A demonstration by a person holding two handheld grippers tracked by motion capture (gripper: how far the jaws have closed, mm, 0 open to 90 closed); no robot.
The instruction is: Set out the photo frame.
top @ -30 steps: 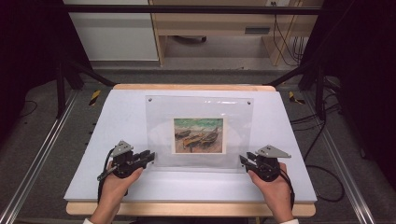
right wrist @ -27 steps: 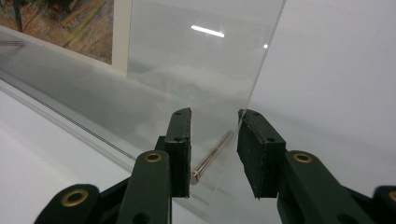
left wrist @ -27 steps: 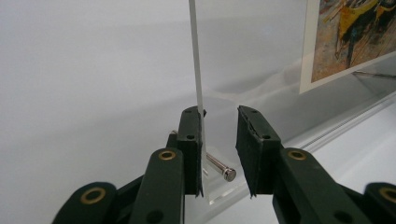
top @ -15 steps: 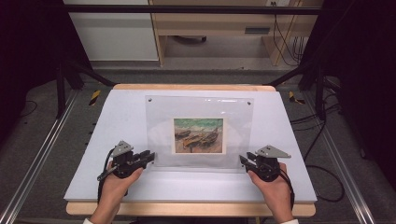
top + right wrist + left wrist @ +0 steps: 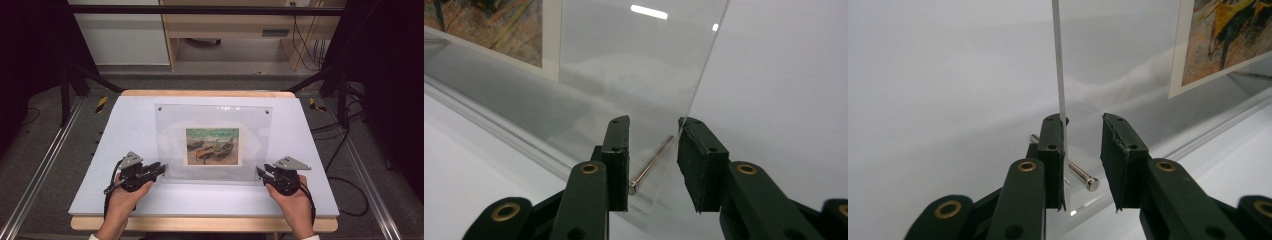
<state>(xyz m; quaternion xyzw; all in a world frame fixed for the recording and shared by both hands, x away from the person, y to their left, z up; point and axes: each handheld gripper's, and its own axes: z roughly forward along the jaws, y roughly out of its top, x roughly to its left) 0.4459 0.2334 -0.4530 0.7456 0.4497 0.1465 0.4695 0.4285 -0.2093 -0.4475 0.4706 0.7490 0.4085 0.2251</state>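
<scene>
Both hand-held grippers at the near corners of a clear acrylic picture frame

The acrylic frame [image 5: 214, 142] lies mid-table [image 5: 125, 125] holding a boat print [image 5: 212, 146]. The left hand-held gripper [image 5: 1083, 150] straddles one acrylic sheet's edge by a steel standoff pin [image 5: 1079, 173], jaws apart; the right hand-held gripper [image 5: 653, 150] likewise, unclamped. Best to close both evenly and lift level. Nothing has shifted since the earlier frames.

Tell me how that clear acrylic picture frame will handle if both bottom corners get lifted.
The acrylic picture frame looks like rigid sheet with straight edges, so it should probably lift flat, not sag. Its glossy faces show glare, so it may slip between the jaws. The metal pin at each corner looks thin; the panels might shift if gripped unevenly.
</scene>
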